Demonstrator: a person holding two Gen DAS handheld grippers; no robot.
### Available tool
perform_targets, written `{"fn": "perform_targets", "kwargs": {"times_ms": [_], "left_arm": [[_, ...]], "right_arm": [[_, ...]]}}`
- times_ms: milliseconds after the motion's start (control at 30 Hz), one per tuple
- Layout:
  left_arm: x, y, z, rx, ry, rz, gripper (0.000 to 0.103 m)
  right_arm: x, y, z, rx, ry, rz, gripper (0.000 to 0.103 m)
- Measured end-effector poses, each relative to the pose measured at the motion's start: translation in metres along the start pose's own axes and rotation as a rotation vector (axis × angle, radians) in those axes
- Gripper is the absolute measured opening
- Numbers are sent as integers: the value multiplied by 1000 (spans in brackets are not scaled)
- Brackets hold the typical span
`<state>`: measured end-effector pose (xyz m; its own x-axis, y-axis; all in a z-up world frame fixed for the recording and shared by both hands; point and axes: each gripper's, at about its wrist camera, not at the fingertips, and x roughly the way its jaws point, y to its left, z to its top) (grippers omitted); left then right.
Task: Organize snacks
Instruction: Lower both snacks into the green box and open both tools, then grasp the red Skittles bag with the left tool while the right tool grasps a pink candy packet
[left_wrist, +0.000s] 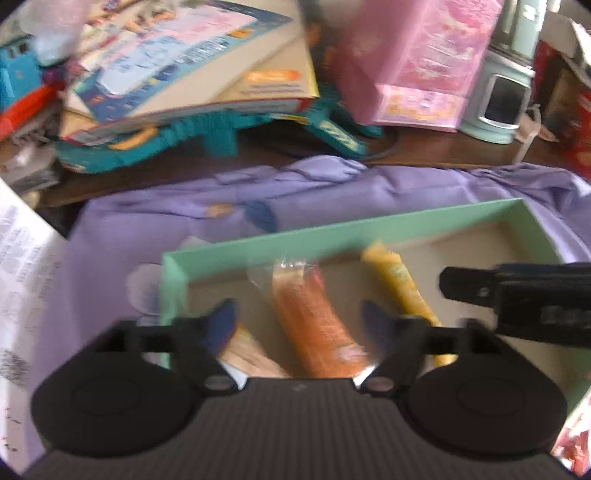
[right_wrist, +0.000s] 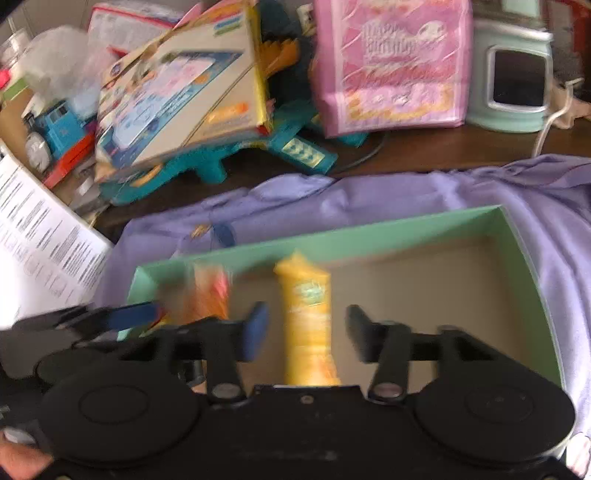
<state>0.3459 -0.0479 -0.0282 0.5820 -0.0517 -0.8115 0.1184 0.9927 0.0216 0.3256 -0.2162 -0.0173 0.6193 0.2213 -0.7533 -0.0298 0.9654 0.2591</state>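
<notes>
Both grippers over the green box (right_wrist: 369, 230) on the purple cloth (right_wrist: 406, 192). Left gripper (left_wrist: 299, 325) wide open, empty, orange snack (left_wrist: 317, 325) lying betw. fingers. Right gripper (right_wrist: 304, 334) open, straddling yellow snack (right_wrist: 308, 325). Risk: grippers v. close together, could bump and knock packs askew.
</notes>
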Motion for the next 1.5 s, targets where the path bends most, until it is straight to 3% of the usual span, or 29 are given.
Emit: {"fn": "perform_targets", "kwargs": {"times_ms": [67,300,600,1067,1500], "left_arm": [[-4,2,-2,6,-26,12,103],[-17,2,-6,4,-16,19,103],[-59,-4,-26,2,-17,2,103],[-130,-20,-114,40,9,-47,103],[-129,-33,-194,69,124,-76,103]], "right_arm": [[-6,0,-2,2,-37,-1,102],[-20,2,-7,-33,-45,-25,103],[-72,2,-28,-39,-79,-28,103],[-151,1,-101,-44,-83,-14,103],[-161,-11,-181,-2,19,9,103]]}}
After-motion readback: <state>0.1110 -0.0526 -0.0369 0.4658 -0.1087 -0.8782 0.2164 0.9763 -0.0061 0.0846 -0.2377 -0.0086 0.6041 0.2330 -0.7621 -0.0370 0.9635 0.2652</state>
